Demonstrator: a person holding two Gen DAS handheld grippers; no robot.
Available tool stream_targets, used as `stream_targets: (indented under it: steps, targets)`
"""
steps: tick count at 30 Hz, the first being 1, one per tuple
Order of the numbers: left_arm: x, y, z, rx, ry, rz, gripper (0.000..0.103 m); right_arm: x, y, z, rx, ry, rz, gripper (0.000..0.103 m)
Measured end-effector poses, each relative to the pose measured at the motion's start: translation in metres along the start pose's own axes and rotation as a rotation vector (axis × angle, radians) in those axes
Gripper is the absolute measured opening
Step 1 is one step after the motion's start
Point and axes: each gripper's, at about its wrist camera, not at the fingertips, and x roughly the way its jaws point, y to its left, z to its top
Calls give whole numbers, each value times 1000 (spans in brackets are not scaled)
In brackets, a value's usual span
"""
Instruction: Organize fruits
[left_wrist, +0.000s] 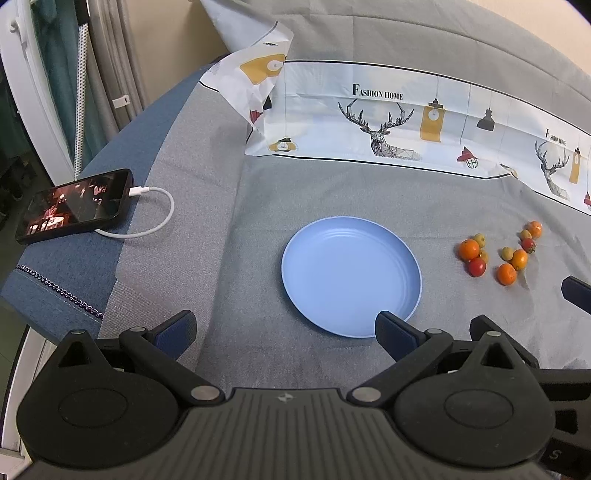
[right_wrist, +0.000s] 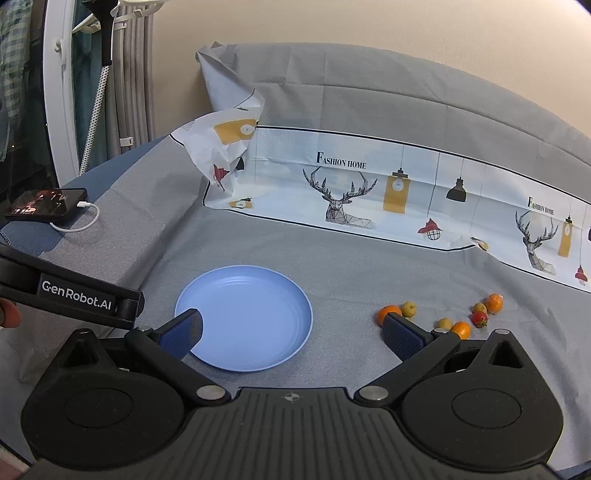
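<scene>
Both tongs hang spread wide with nothing between their fingers: the left tongs (left_wrist: 284, 332) just short of the blue plate (left_wrist: 351, 273), the right tongs (right_wrist: 291, 332) over its near edge. The fruits (left_wrist: 498, 251) lie loose on the grey cloth (left_wrist: 258, 206), right of the plate. A phone (left_wrist: 74, 205) charges far left

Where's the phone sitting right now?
The phone lies far left in both wrist views, on the blue cloth, with a white cable plugged in, well left of the blue plate.
</scene>
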Motion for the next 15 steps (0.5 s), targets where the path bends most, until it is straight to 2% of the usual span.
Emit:
stream_targets:
  steps: [15]
  targets:
    - [0,1,-2,4,3,1,103,5,-3,3,1,23,13,103]
